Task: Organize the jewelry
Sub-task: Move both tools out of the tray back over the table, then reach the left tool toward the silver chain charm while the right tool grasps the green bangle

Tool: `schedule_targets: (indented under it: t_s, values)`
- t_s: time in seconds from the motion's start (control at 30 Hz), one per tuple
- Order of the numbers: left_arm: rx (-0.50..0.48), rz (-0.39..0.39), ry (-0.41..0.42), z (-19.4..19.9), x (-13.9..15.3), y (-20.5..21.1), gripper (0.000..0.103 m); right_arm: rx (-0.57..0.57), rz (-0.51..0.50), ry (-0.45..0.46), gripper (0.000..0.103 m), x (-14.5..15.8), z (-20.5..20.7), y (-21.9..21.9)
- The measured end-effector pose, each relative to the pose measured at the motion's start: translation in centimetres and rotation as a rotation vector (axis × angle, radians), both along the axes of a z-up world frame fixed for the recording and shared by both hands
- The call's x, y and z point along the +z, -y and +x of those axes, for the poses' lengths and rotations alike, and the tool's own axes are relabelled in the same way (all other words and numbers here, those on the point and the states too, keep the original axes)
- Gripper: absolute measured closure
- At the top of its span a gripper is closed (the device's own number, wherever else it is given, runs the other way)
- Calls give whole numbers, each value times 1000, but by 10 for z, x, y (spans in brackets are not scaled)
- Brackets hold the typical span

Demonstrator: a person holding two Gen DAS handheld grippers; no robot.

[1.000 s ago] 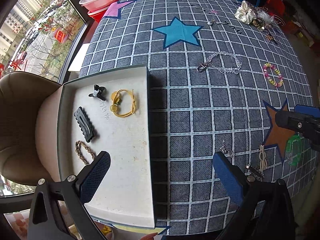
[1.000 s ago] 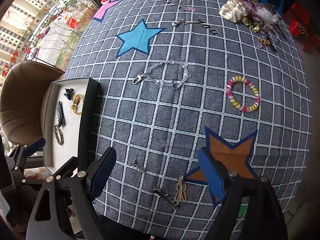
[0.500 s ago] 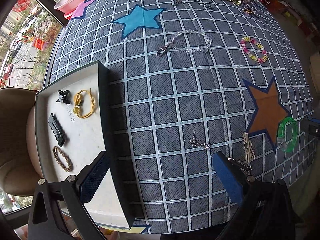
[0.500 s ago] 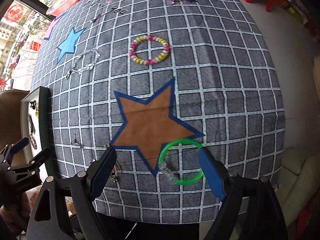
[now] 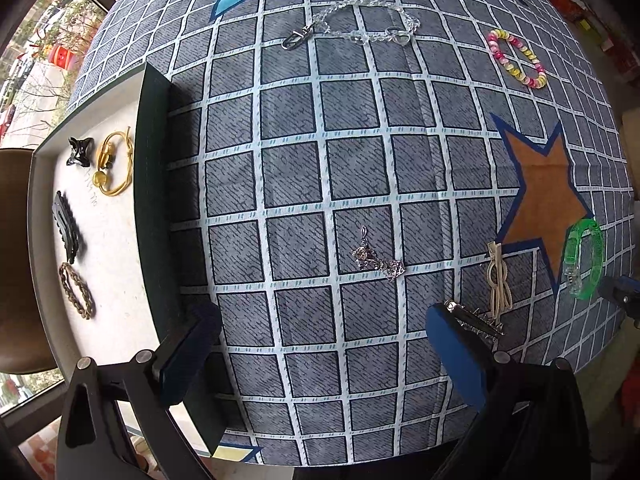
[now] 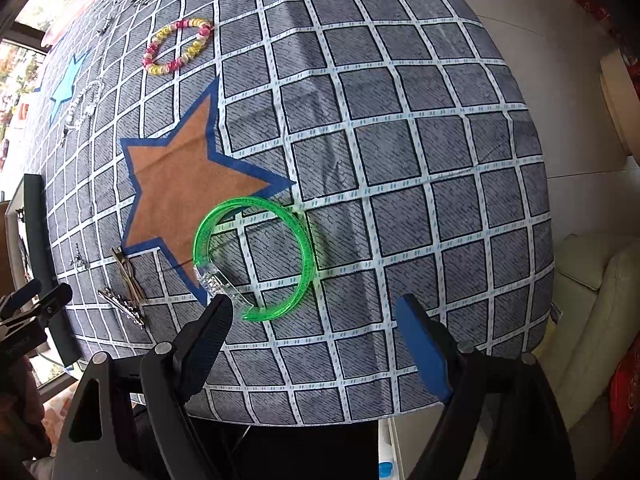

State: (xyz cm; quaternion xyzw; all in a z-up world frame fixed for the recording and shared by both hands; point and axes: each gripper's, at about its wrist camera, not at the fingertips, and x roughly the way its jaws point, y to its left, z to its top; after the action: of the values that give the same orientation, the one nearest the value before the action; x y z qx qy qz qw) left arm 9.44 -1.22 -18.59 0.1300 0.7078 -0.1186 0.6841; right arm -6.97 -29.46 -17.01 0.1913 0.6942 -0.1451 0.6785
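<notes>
A green plastic bangle [image 6: 256, 260] lies on the checked cloth by the brown star, just ahead of my open, empty right gripper [image 6: 320, 320]; it also shows in the left wrist view [image 5: 584, 258]. My left gripper [image 5: 320, 332] is open and empty above the cloth, with a small silver chain [image 5: 376, 260] ahead of it. A silver toothed clip [image 5: 478, 322] and a beige hair clip [image 5: 498, 280] lie by its right finger. The white tray [image 5: 120, 332] at the left holds a black claw clip, a gold bracelet [image 5: 114, 164], a black hair clip and a braided bracelet.
A clear bead chain [image 5: 360, 30] and a pink-yellow bead bracelet [image 5: 518, 64] lie farther back on the cloth. The table's front edge is close below both grippers. A brown chair [image 5: 16, 260] stands left of the tray, and a pale sofa [image 6: 592, 300] right of the table.
My right gripper has swung right and closed in on the green bangle. My left gripper has moved right off the tray, toward the silver chain.
</notes>
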Motion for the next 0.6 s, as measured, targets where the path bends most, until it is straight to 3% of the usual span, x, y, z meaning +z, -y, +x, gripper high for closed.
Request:
schedule_targets:
  t_s: [0.17, 0.2, 0.4, 0.47, 0.6]
  values:
    - [-10, 5, 15, -1, -8, 1, 0, 22, -18, -5, 17, -9, 0, -2]
    - [-17, 9, 19, -1, -10, 3, 7, 24, -20, -5, 17, -12, 1, -5]
    - [-22, 13, 15, -1, -16, 17, 8, 56, -31, -3, 17, -22, 7, -4]
    - [-24, 14, 15, -4, -16, 14, 20, 67, -40, 0, 17, -27, 10, 1]
    - [-30, -5, 17, -2, -21, 20, 21, 71, -48, -4, 17, -42, 27, -3]
